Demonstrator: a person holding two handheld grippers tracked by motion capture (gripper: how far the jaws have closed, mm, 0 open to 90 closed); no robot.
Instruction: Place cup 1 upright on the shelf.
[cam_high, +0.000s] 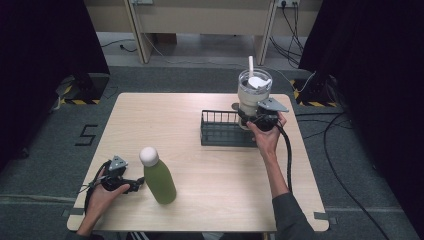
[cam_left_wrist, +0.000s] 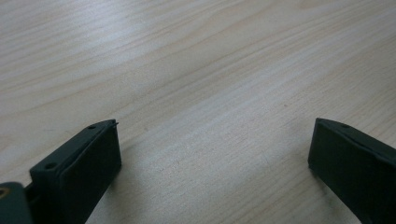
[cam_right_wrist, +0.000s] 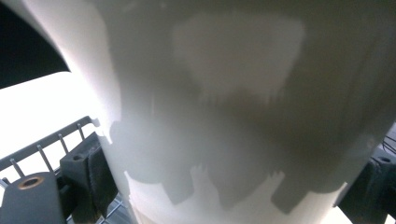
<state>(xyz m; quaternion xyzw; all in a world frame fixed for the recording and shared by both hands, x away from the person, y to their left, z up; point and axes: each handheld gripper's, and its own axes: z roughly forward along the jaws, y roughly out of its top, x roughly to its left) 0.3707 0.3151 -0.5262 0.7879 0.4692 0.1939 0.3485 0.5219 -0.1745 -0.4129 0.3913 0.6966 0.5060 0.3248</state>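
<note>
**Tumbler over the rack, bottle waiting**

A pale wooden counter (cam_high: 210, 165) stands on grey carpet, with dark curtains at both sides and cables trailing on the floor behind. I have the right tool (cam_high: 261, 119) closed around the lower body of a white tumbler (cam_high: 253, 92) with a straw, held upright above the right end of a black wire rack (cam_high: 222, 131). In the right gripper view the tumbler's wall (cam_right_wrist: 224, 116) sits between the two jaws, pressed on both sides, with the rack's wires (cam_right_wrist: 51, 144) just below.

As I judge it, the step is lowering the tumbler into the rack. I would keep it plumb, bring it straight down inside the rim rather than onto the wires, and hold the grip until the base sits flat (the straw makes it top-heavy, so a tilt could tip it).

The left tool (cam_high: 131, 186) rests low on the counter with its jaws spread wide and nothing between them; the left gripper view shows bare wood (cam_left_wrist: 210, 93) in the gap. It sits just beside a green bottle (cam_high: 159, 176) with a white cap, not touching it as far as I can tell.

The count: one tumbler, one straw, one rack, one bottle, two tools.
</note>
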